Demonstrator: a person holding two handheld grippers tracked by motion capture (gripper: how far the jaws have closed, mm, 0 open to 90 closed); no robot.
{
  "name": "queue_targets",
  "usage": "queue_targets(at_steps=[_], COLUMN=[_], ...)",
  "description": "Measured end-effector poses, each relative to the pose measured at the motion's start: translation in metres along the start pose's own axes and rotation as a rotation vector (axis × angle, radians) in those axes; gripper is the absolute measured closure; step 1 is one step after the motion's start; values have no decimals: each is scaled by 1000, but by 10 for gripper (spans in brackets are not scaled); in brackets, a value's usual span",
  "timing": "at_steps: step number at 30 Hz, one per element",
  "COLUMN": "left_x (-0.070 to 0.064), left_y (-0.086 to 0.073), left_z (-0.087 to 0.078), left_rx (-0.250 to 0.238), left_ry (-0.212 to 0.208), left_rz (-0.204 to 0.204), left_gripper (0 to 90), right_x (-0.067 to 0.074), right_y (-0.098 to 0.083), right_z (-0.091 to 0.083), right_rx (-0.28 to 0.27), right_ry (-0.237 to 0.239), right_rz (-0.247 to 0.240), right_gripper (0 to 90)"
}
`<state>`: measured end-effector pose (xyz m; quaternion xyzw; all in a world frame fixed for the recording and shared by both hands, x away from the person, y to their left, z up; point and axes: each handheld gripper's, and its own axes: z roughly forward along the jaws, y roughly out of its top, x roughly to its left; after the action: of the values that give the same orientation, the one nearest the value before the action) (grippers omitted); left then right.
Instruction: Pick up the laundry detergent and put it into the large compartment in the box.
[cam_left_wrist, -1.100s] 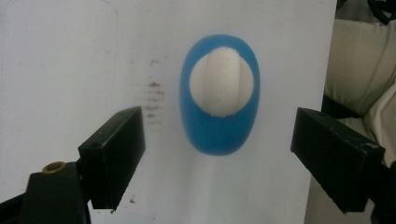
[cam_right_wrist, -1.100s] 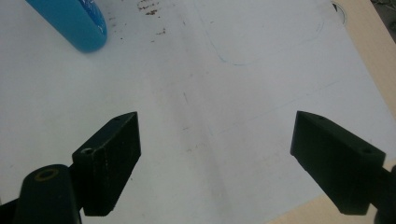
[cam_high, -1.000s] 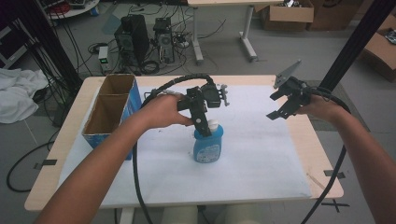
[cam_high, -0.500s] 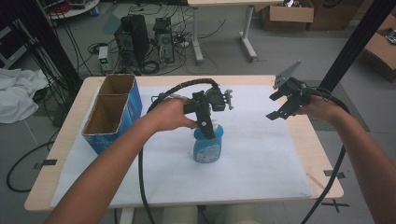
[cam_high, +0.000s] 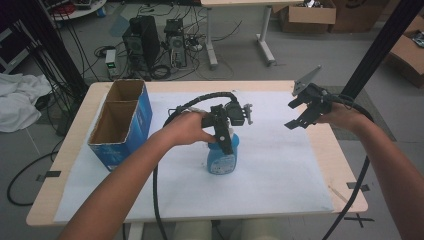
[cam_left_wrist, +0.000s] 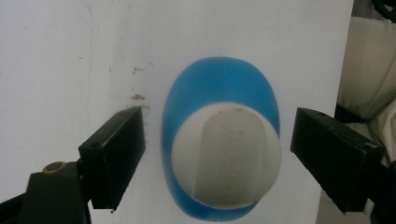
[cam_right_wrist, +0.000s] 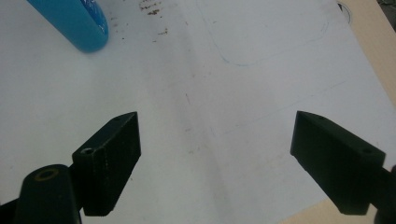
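Blue spray bottle (cam_high: 222, 159) upright mid-table on white sheet (cam_high: 280, 165). Left gripper (cam_left_wrist: 217, 149) directly above white cap (cam_left_wrist: 229, 156), jaws spread, straddling it. Right gripper (cam_right_wrist: 215, 163) spread, empty, off aside. Plastic likely smooth, light, top-heavy; grip neck under cap.

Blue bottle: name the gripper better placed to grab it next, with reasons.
Left. The left gripper hangs directly over the blue bottle, jaws open either side of its white cap. The right gripper is off to the side above bare white sheet.

Even, bright overhead light — soft shadows, close bottle (cam_left_wrist: 222, 154) blurred.
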<state>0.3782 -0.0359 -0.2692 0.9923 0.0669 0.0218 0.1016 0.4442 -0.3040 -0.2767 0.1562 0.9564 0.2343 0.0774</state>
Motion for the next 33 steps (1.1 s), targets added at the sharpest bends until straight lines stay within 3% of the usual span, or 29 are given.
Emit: queue_targets(at_steps=[17, 33], left_x=[-1, 0], left_y=[-1, -1], left_z=[17, 17], left_rx=[25, 19], left_ry=[-16, -7], left_rz=[-10, -11], left_gripper=[186, 212], right_x=[0, -1], right_y=[-1, -1], right_z=[2, 2], right_rx=[-8, -11], right_ry=[4, 4], right_rz=[-3, -1], right_gripper=[162, 163])
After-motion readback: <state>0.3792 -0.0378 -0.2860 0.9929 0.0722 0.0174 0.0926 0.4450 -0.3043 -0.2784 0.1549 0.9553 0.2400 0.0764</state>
